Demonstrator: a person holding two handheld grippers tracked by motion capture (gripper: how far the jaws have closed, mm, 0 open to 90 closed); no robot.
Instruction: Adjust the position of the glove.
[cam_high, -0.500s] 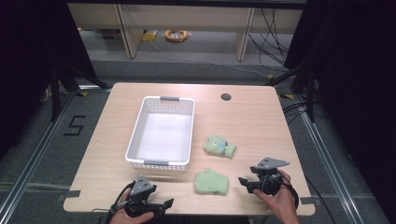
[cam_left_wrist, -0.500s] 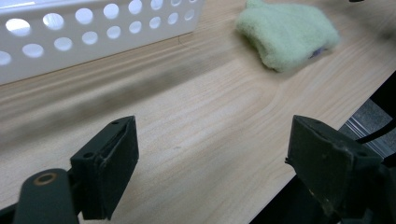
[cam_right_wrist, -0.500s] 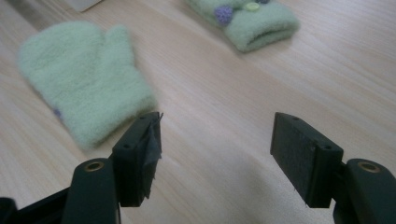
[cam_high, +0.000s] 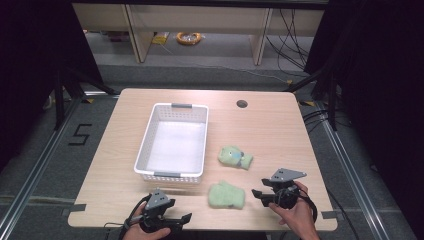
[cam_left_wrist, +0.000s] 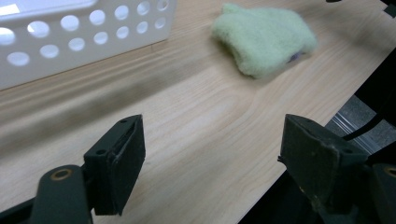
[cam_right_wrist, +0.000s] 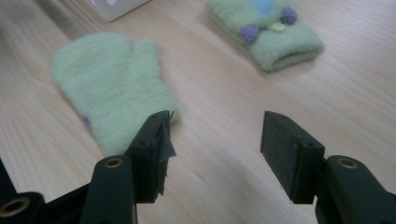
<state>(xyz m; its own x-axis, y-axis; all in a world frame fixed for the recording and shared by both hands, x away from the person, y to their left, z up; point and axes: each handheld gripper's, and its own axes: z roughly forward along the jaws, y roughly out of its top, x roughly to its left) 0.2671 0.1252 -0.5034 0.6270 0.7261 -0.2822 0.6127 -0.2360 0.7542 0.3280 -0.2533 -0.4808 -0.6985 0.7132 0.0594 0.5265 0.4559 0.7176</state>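
On the wooden table (cam_high: 120, 170) two pale green woolly mittens lie to the right of a white perforated plastic basket (cam_high: 150, 135); the near mitten (cam_high: 226, 194) lies flat by the front edge, its thumb to the basket's side, and the far mitten (cam_high: 235, 157), with purple bobbles and a small button on its back, lies just behind it, the two apart. The right gripper (cam_high: 257, 193), held in a hand (cam_high: 295, 212) at the table's front right, points toward the near mitten from just beside it; its jaws stand partly open with nothing between them, one pad close to the mitten's cuff end in the right gripper view, though whether it touches cannot be told. The left gripper (cam_high: 186, 218) sits low at the front edge below the basket, its jaws wide apart and empty over bare wood. Between each gripper and the near mitten lies open tabletop; the basket's wall stands beside the left gripper's line, not across it. A dark round grommet hole (cam_high: 242, 104) sits near the table's back edge, well away.
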